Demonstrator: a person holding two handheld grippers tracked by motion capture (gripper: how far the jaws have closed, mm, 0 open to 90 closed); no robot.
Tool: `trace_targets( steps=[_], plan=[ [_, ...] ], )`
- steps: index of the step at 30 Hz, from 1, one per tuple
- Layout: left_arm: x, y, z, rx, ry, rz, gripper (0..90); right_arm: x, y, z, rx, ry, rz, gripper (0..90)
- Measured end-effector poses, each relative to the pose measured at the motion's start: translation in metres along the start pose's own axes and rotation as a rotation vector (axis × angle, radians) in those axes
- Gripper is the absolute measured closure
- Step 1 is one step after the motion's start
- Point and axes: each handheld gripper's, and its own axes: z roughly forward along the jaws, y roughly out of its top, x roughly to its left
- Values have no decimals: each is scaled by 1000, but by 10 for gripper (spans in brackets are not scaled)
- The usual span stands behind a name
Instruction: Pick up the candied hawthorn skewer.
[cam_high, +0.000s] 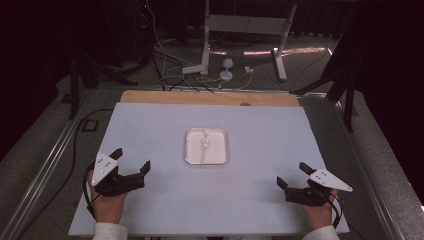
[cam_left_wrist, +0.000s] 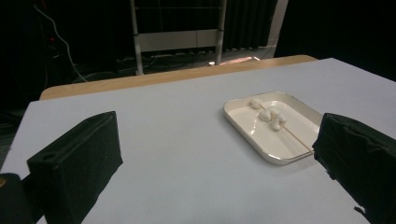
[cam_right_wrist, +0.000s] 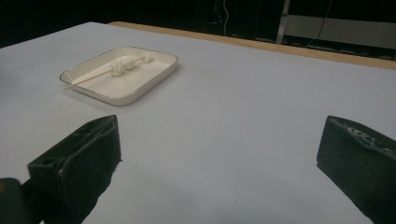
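Both grippers, left (cam_high: 132, 161) and right (cam_high: 291, 176), are held wide apart-jawed, nothing between. Midway lies the tray (cam_high: 223, 148); its skewer (cam_high: 204, 151) is laid lengthwise, away from the person, slightly nearer the left.

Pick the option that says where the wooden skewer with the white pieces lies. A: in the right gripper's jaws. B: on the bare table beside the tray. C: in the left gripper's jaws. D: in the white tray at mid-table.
D: the skewer with its white pieces lies inside the white tray, while the left gripper and right gripper rest apart with open, empty jaws.
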Motion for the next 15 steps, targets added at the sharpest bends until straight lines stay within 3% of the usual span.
trace_targets(
  steps=[6, 15],
  plan=[
    [-4, 8, 12, 4, -27, 8, 29, 0, 0, 1, 2, 2, -1, 0],
    [-14, 16, 34, 36, -18, 30, 24, -1, -1, 1, 6, 3, 1, 0]
  ],
)
